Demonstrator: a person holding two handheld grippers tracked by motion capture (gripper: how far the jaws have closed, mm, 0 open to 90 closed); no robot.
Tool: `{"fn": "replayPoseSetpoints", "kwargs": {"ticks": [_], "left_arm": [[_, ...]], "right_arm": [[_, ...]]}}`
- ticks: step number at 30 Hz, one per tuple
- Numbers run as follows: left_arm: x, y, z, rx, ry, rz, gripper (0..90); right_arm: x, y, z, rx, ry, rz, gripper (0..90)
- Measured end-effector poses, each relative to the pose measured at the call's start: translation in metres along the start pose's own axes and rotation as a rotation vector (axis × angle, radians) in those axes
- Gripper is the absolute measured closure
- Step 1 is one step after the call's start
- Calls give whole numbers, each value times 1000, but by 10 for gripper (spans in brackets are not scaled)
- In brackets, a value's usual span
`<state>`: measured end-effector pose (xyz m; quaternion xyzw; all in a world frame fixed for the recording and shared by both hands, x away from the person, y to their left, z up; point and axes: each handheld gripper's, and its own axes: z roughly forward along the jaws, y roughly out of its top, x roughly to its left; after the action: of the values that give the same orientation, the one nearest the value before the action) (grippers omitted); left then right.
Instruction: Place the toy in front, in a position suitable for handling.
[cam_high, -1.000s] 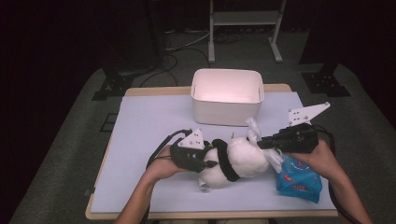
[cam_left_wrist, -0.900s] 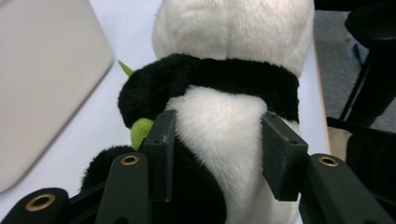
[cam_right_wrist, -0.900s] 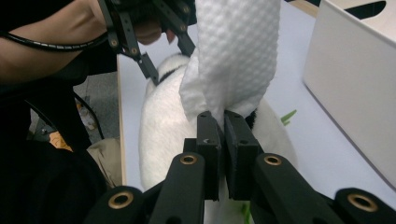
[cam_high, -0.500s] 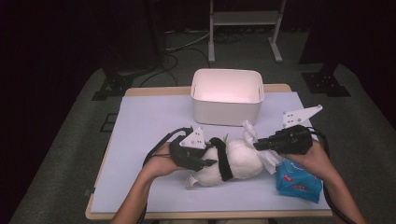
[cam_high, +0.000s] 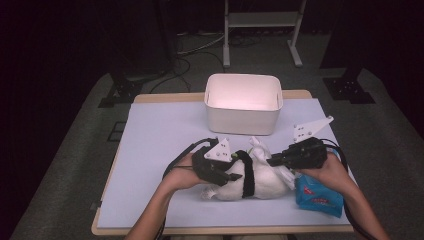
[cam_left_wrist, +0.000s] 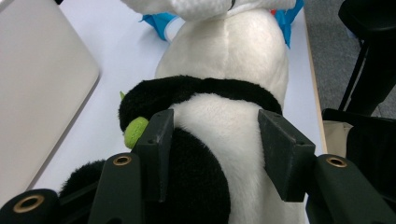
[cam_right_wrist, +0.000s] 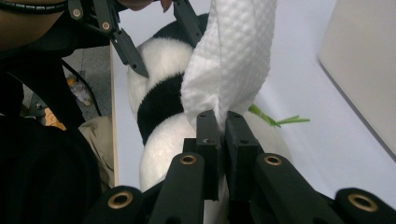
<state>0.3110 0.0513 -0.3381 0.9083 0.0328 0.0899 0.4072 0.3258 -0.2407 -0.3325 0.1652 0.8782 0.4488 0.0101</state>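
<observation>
Near the front edge of the pale lilac worktop (cam_high: 160, 150): a black-and-white plush panda toy (cam_high: 260, 182), on its side, between the two hands. Behind it, near the far edge, a white rectangular plastic tub (cam_high: 243, 117), nothing visible inside. Just beside the toy, by the right hand, a blue soft packet of wipes (cam_high: 317, 195).

Left gripper (cam_high: 236, 172) reaching in from the left across the panda's body. In the left gripper view, fingers (cam_left_wrist: 156, 135) set part-way apart on either side of the white belly just below the black band, plush filling the gap between them and fur meeting both pads as far as can be told. Have just been opening, with the toy between them, so probably a loosening hold rather than a firm clamp.

Right gripper (cam_right_wrist: 223, 119) pressed together on a white embossed wipe (cam_right_wrist: 233, 56), pinched at its lower end and hanging bunched over the toy's back. From above, right gripper (cam_high: 272, 161) just over the panda's right end, wipe (cam_high: 257, 145) pale against the fur.

Judged from this: cleaning of the toy under way. Done so far: wipe out of the packet and in hand, toy laid down and steadied. Left to do: most of the rubbing over the fur, perhaps a turn of the toy to reach the underside, then disposal of the wipe. No telling from the fur how much has been wiped. Tub possibly meant for toy or wipe afterwards.
</observation>
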Motion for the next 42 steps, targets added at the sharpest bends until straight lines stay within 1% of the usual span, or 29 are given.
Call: {"fn": "replayPoseSetpoints", "kwargs": {"ticks": [3, 5, 7, 10, 12, 18, 27, 30, 33, 35, 38, 42], "left_arm": [[0, 2, 1, 2, -2, 0, 458], [0, 3, 1, -8, -3, -7, 435], [1, 2, -1, -17, -8, -10, 423], [1, 1, -7, -37, -3, -21, 408], [2, 0, -11, -41, 2, -25, 407], [3, -3, -18, -33, 3, -38, 397], [7, -16, -28, -44, -5, -78, 378], [8, -20, -31, -40, -3, -96, 364], [7, -27, -30, -21, -9, -116, 343], [7, -33, -28, -19, -16, -137, 329], [7, -40, -26, -21, -25, -156, 317], [8, -46, -21, -3, -44, -180, 298]], "right_arm": [[1, -4, -3, -5, -8, 1, 841], [1, -6, -2, -2, -15, 0, 841], [0, -7, -1, -1, -10, 2, 842], [-1, -9, 0, 0, -6, 9, 842], [-2, -11, -1, -1, -10, 13, 842], [-3, -12, -1, 0, -14, 19, 842], [-4, -13, -1, 1, -15, 23, 842], [-5, -14, -1, 5, -21, 27, 842], [-6, -16, -3, 8, -26, 30, 842], [-6, -17, -3, 5, -24, 30, 842], [-7, -19, -4, 6, -25, 36, 842], [-6, -19, -4, 9, -26, 35, 842]]}}
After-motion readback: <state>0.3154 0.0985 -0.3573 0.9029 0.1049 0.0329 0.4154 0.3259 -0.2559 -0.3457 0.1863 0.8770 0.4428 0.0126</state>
